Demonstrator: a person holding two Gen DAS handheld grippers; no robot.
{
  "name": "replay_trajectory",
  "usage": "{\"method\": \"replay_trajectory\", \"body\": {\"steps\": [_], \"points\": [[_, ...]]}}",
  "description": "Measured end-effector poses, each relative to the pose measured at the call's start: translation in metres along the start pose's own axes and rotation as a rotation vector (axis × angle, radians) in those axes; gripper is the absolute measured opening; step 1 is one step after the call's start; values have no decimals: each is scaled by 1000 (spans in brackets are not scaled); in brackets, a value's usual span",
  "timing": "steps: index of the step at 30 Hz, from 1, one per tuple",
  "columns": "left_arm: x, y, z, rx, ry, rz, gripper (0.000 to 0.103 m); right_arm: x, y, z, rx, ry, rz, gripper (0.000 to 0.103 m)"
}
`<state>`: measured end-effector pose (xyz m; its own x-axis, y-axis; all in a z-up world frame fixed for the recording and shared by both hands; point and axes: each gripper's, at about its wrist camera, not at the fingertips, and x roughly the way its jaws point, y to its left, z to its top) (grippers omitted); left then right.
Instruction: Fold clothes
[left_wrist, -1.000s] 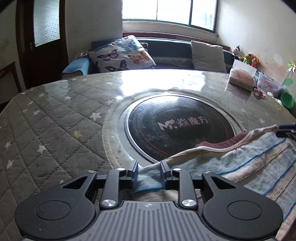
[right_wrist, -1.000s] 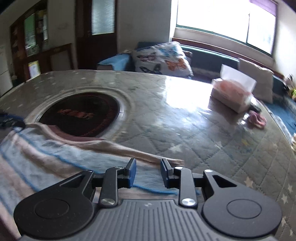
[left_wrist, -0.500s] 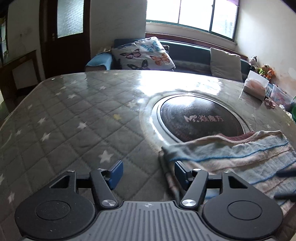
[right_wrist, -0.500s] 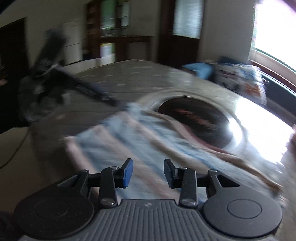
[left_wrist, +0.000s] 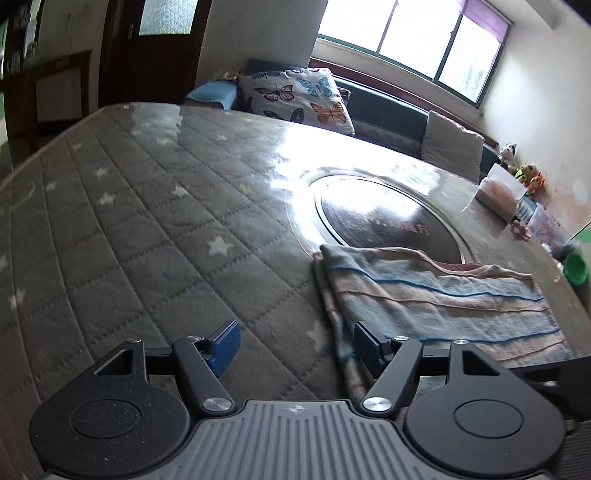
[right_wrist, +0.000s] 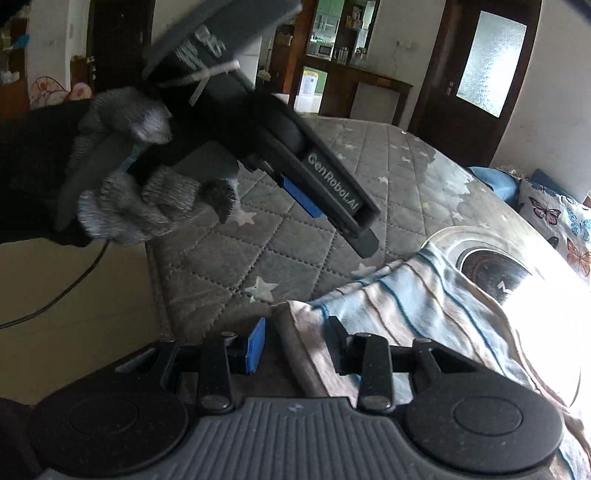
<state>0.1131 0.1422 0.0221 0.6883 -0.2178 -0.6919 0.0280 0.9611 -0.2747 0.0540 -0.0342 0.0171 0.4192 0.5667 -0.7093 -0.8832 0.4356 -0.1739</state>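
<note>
A folded striped garment (left_wrist: 436, 295), pale blue and beige with thin blue lines, lies flat on the quilted grey table, its far edge over the round dark hotplate (left_wrist: 388, 221). My left gripper (left_wrist: 295, 343) is open and empty, hovering at the garment's near left corner. In the right wrist view the same garment (right_wrist: 424, 314) lies ahead; my right gripper (right_wrist: 295, 343) is open with the garment's near corner between its fingers, not pinched. The left gripper's body, held by a gloved hand (right_wrist: 140, 192), shows above the table.
The grey star-quilted table cover (left_wrist: 147, 221) reaches to the left. A tissue box (left_wrist: 500, 188), plastic containers and a green cup (left_wrist: 575, 267) stand at the right edge. A sofa with a butterfly cushion (left_wrist: 299, 98) is behind. The table's near edge (right_wrist: 159, 295) drops to the floor.
My left gripper let go of the garment's corner, opened wide and drew back. My right gripper swung round to the garment's left near corner and now faces the room's door side.
</note>
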Motion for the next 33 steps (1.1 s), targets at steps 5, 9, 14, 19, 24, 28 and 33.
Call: {"method": "replay_trajectory", "body": {"steps": [5,9,14,19,24,28,33], "points": [[2,-4,-5,-57,34,-51,73,1,2,0,18,5,-36,14],[6,-8,-4,-104,61,-93,73,-13,-7,2,63,-23,-16,9],[12,-9,-3,-182,104,-147,71,-34,-24,7,129,-75,3,7],[18,-10,-2,-258,138,-214,43,-48,-28,6,148,-109,14,6],[21,-11,-2,-276,145,-223,13,-56,-32,-2,169,-122,32,7],[23,-13,-2,-290,150,-231,12,-66,-42,-11,202,-130,35,16],[26,-14,-2,-304,156,-239,11,-77,-74,-32,269,-110,-54,16]]}}
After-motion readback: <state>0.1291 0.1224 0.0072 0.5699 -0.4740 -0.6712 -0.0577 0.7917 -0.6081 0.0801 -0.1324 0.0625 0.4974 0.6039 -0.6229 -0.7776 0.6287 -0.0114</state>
